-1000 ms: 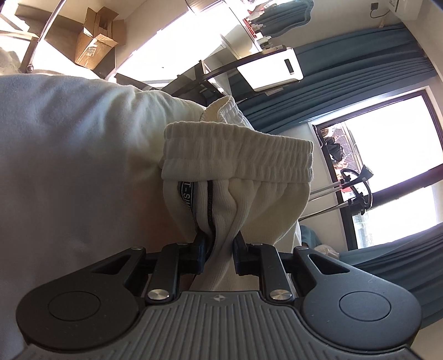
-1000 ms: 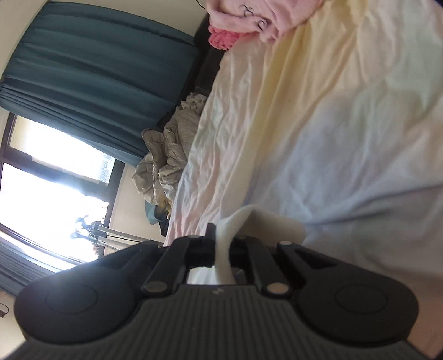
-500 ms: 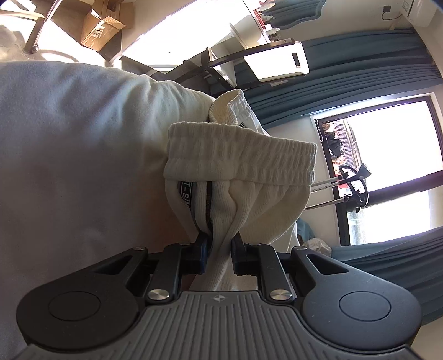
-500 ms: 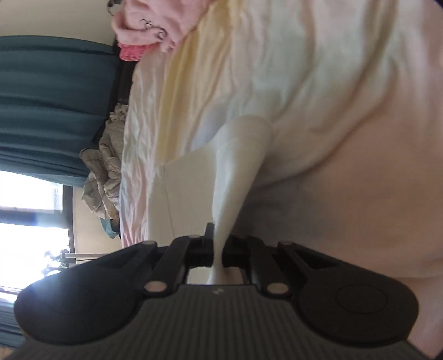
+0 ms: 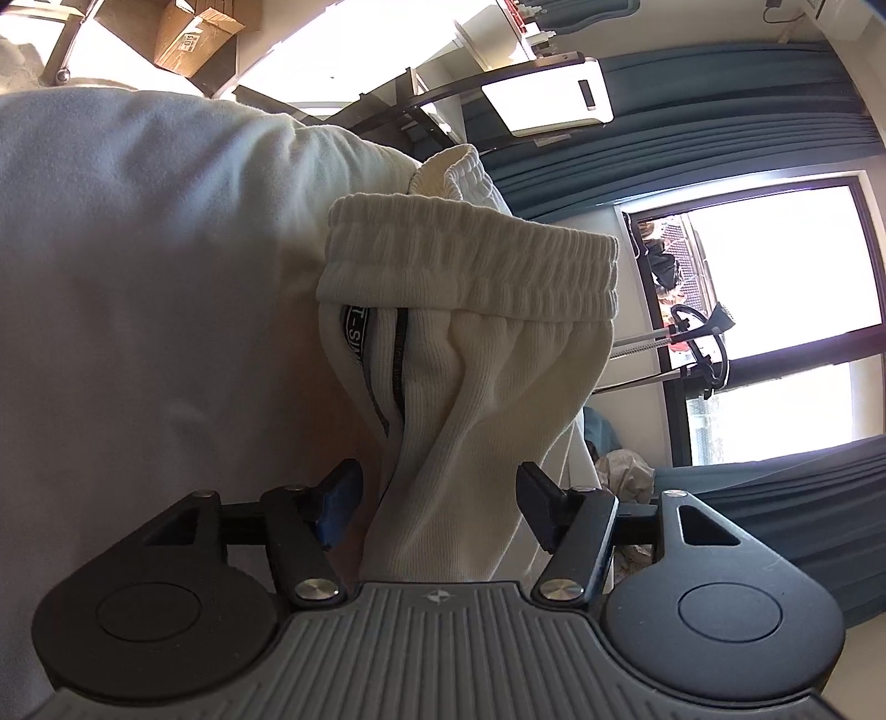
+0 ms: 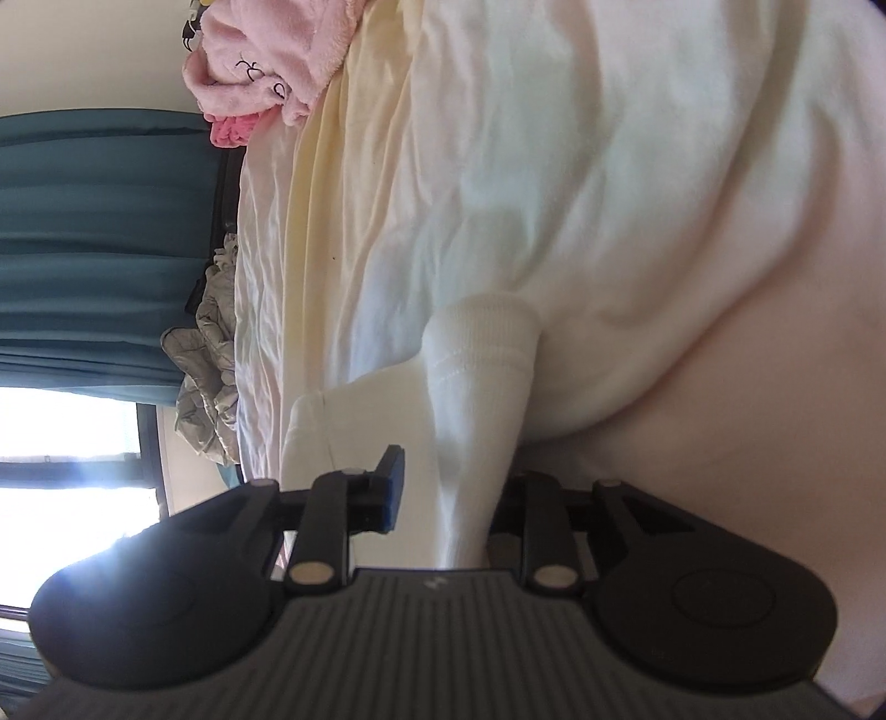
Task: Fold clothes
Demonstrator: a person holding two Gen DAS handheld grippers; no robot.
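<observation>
Between the spread fingers of the left gripper [image 5: 440,498] hangs a bunched fold of cream ribbed trousers [image 5: 470,399]. Its jaws stand apart, and the cloth passes between them with a gap at each side, so they do not pinch it. The elastic waistband [image 5: 470,266] lies across the view just beyond the fingers, and a dark printed strip [image 5: 354,354] runs down the cloth under it. To the left, a pale grey-white sheet [image 5: 138,277] fills the view. Behind are teal curtains [image 5: 720,99], a bright window [image 5: 775,260] and a cardboard box [image 5: 194,33] in the top left corner.

Seen from the right wrist, the right gripper [image 6: 451,487] is also spread. A white ribbed cuff [image 6: 482,343] of the same garment runs down between its fingers; the blue pad of the left finger [image 6: 394,487] stands clear of the cloth, while the other finger is hidden behind it. The cloth lies over a rumpled pale bed sheet [image 6: 609,138]. A pink fluffy garment [image 6: 266,55] sits at the far edge of the bed, and a crumpled grey blanket [image 6: 207,365] lies beside the bed near a teal curtain [image 6: 99,232].
</observation>
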